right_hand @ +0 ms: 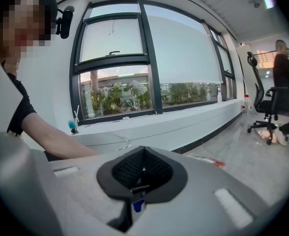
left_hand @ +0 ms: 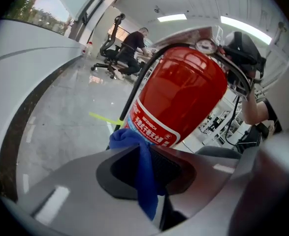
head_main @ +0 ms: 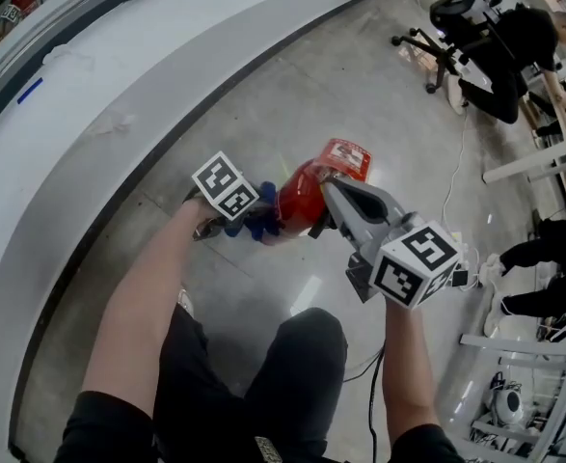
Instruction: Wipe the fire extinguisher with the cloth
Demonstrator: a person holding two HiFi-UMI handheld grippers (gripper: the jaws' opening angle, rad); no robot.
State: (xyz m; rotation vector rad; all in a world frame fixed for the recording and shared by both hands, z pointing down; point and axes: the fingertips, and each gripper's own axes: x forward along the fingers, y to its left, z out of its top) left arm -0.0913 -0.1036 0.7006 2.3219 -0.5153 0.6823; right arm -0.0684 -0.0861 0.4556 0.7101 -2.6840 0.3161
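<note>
Your left gripper (head_main: 259, 218) sits just left of the frame's centre in the head view, its jaws (left_hand: 144, 163) drawn narrow and pinching a blue cloth (left_hand: 145, 178). The cloth's bunched top presses against the lower edge of the label on the red fire extinguisher (left_hand: 183, 92). That extinguisher (head_main: 302, 199) lies tilted at the centre of the head view, between your two grippers and above the grey floor (head_main: 263, 95). Your right gripper (head_main: 333, 203) comes in from the lower right, and its tip meets the extinguisher's upper end. In the right gripper view its jaws (right_hand: 142, 173) are fully together; you cannot tell there whether they nip any part of the extinguisher. An office chair (head_main: 446, 22) stands at the upper right.
</note>
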